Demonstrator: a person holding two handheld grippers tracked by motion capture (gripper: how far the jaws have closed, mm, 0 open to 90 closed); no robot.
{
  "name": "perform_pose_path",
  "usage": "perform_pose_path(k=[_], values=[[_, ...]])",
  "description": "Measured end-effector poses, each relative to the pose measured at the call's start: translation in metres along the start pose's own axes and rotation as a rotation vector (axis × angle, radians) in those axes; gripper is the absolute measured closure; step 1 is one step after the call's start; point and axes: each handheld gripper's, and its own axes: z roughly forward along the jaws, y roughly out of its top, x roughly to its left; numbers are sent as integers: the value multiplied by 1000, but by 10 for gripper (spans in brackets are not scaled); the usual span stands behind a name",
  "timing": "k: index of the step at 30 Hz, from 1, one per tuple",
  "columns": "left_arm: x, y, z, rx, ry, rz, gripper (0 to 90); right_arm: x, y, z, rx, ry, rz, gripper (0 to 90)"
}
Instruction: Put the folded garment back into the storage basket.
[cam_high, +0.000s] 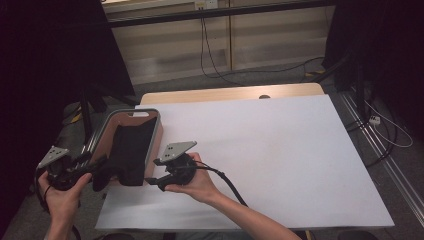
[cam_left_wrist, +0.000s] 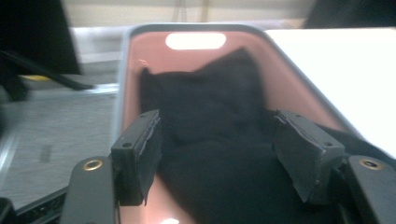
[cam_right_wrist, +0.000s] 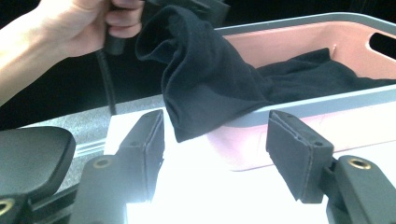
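Cloth (cam_high: 125, 150) in bin (cam_high: 156, 131), near left surface edge. Left fingers (cam_left_wrist: 140, 154) wide around cloth, not squeezing: close first, lift. Right fingers (cam_right_wrist: 147, 140) wide, empty.

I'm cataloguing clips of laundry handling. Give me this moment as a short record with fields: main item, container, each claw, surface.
main item: black cloth, lying in the basket, one end draped over its near rim
container: pink basket with grey rim, at the table's left edge
left claw: jaws apart, cloth between them; whether they grip it is unclear
right claw: open, nothing between the jaws, pointed at the basket
surface: white sheet on the table
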Motion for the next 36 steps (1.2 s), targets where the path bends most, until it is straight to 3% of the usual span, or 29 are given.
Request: perform_pose_path(k=[4, 7, 9, 11, 13, 16, 18, 21, 27, 31, 34, 36], values=[[-9, -11, -6, 15, -4, 11, 349, 1, -4, -8, -8, -5, -1, 358], [-15, -19, -2, 45, -11, 35, 348, -1, -9, -12, -5, -16, 2, 346], [-17, -22, 3, 72, -17, 29, 362, -3, -12, -15, -7, -22, 13, 340], [-15, -22, 6, 94, -48, -12, 461, -4, -15, -19, -2, -34, 20, 340], [-15, -21, 7, 99, -64, -22, 546, -6, -17, -22, 2, -44, 23, 340], [-17, -19, 9, 111, -69, -12, 746, -7, -17, -26, -3, -54, 26, 340], [-15, -18, 9, 117, -70, -15, 795, -8, -16, -28, -8, -60, 25, 341], [-10, -16, 10, 127, -73, -13, 820, -8, -16, -29, -8, -62, 26, 342], [1, -10, 14, 170, 5, 41, 831, -9, -16, -29, 2, -62, 27, 345], [11, -8, 16, 162, 1, 53, 832, -10, -16, -28, 3, -62, 28, 345], [15, -4, 19, 171, 34, 86, 833, -11, -16, -26, 4, -63, 32, 345], [19, 0, 21, 167, 36, 79, 834, -11, -16, -25, 3, -64, 32, 346]])
